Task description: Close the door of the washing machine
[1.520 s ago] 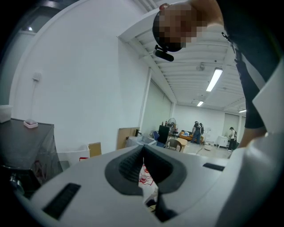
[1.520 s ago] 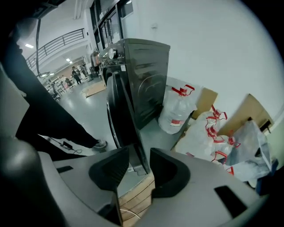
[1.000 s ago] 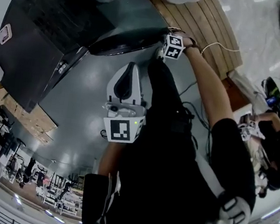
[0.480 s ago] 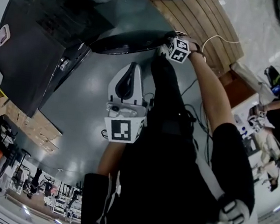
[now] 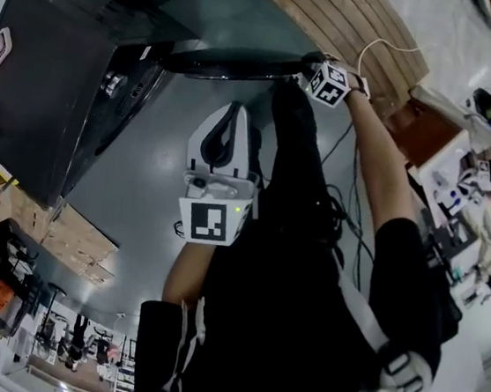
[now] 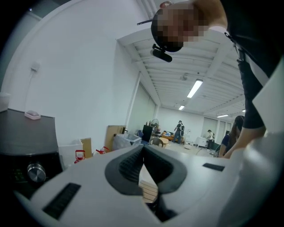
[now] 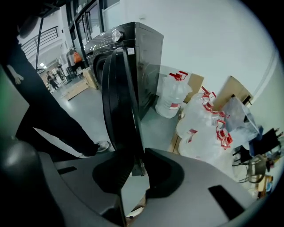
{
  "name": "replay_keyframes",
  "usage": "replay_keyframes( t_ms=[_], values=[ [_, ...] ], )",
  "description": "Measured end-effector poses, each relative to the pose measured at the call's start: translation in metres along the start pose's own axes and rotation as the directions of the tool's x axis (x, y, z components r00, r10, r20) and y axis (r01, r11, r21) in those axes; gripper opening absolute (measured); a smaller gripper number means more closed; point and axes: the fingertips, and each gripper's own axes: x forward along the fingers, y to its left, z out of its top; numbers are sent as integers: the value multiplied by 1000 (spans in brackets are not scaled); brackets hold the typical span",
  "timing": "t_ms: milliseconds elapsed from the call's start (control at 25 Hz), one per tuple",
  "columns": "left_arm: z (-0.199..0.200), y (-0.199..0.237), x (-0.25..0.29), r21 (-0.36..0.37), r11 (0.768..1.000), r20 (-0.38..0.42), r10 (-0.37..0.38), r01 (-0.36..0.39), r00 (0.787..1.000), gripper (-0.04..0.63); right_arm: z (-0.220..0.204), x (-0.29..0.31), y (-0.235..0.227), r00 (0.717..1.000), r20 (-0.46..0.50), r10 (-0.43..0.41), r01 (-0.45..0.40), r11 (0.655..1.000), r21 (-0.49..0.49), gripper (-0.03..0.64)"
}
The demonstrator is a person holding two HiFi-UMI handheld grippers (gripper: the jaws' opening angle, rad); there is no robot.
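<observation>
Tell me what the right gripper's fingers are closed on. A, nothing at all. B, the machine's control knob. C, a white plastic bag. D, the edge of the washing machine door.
D: in the right gripper view, the right gripper has its fingers on either side of the dark edge of the washing machine door, pressing on it.

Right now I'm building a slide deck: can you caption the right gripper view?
Right gripper, its jaws just closed further, clamps the edge of the open door of a black washing machine.
</observation>
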Motion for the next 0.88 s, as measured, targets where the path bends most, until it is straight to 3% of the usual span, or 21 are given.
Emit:
replay_keyframes(
  t_ms=[240,400,680,880],
  values=[
    [-24,-4,-51,35,997,-11,-64,64,998,6,-11,-8,37,996,3,-84,83,990,117,74],
    [-33,-2,-87,32,997,-14,-65,66,998,6,-11,-8,76,995,1,-97,95,980,174,74],
    [-47,-4,-137,28,999,-9,-17,17,1000,6,-8,-3,142,997,16,-73,67,971,228,67],
    [-62,-3,-180,44,997,18,68,-69,997,6,-11,-2,172,992,33,-119,106,957,270,66]
  ],
)
